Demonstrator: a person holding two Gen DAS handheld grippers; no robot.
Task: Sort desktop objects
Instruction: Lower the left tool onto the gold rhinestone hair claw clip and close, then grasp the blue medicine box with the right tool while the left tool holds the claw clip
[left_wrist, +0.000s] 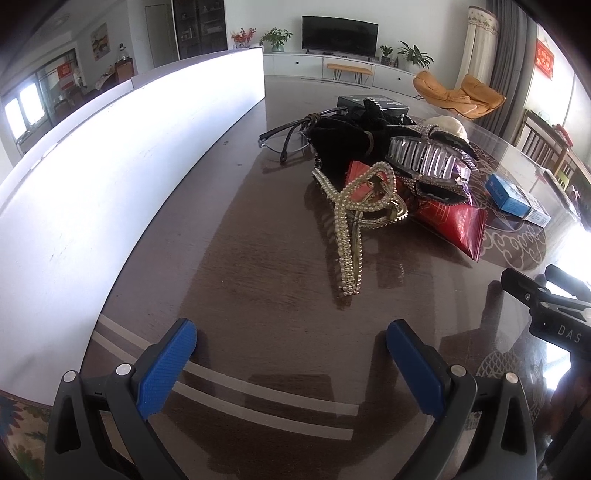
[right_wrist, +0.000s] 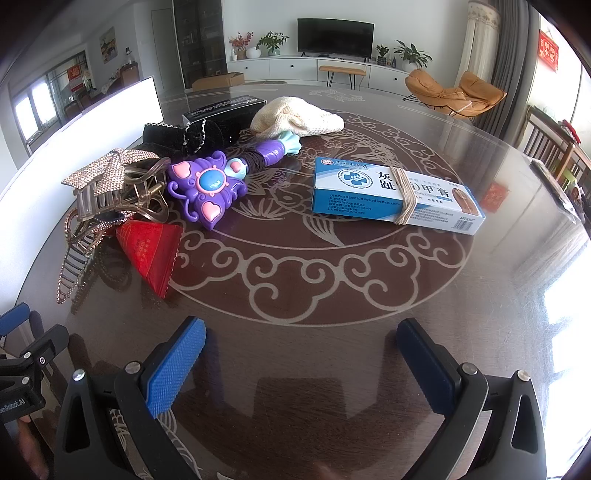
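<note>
2 tools, left tool (left_wrist: 291, 349) and right tool (right_wrist: 301, 349), gape wide, empty; the pearl hair claw (left_wrist: 352, 221) looks light, stiff, snaggy: pinch its spine.

Daylight from the right glares off the glossy dark patterned table (right_wrist: 517, 258); the white panel (left_wrist: 110, 155) is blown out, and the picture edges bend and darken.

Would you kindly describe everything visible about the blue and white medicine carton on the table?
The blue and white cardboard medicine carton is long and rectangular, printed with Chinese characters and a round emblem. Tan rubber bands wrap its middle. It lies flat on the glossy patterned table, apart from the other clutter, untouched by either gripper.
</note>
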